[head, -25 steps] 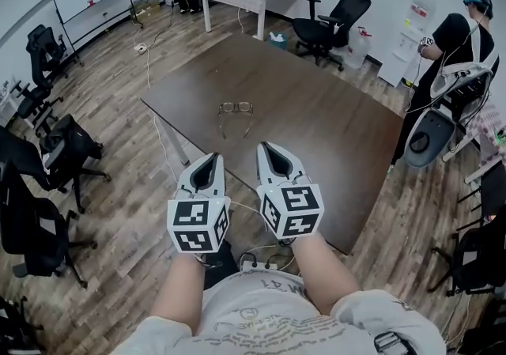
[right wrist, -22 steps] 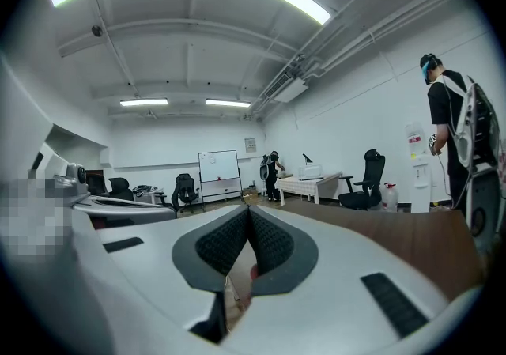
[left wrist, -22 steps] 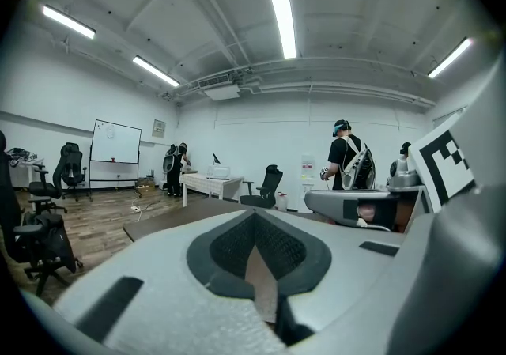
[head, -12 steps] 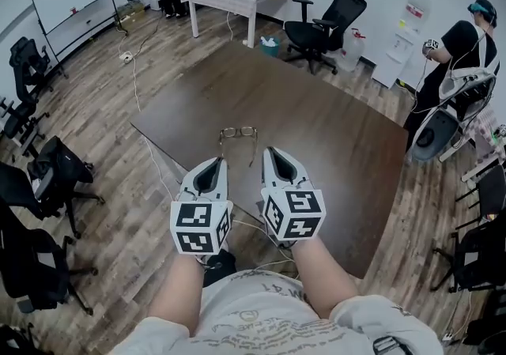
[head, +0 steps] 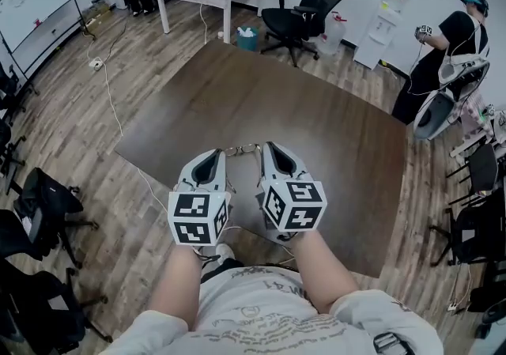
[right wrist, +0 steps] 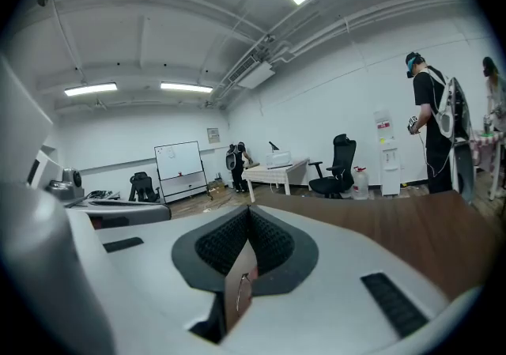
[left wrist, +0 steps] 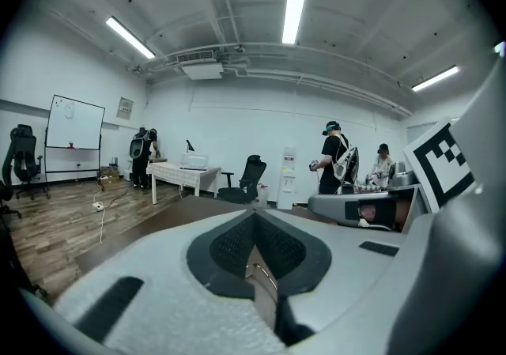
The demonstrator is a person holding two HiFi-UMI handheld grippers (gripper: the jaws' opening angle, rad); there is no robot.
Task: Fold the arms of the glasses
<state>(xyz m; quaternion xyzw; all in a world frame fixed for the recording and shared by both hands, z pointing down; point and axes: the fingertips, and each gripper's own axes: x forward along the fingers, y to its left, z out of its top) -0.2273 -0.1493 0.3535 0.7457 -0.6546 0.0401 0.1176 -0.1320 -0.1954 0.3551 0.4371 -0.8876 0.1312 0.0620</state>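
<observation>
This looks like the approach: the eyeglasses [head: 243,148] lie at the near edge of the table [head: 316,116], just beyond the left gripper [head: 213,156] and right gripper [head: 271,149], both pressed together and empty, so next one tip must nudge an arm inward.

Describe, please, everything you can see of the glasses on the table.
The glasses are thin-rimmed, with a dark wire-like frame, and lie on the brown table close to its near edge. In the head view only a short stretch of the front shows, between the tips of the left gripper and right gripper. The rest, arms included, is hidden, so I cannot tell whether they are folded. A sliver of thin metal shows through each gripper's jaw slit. Contact with either gripper cannot be told.
</observation>
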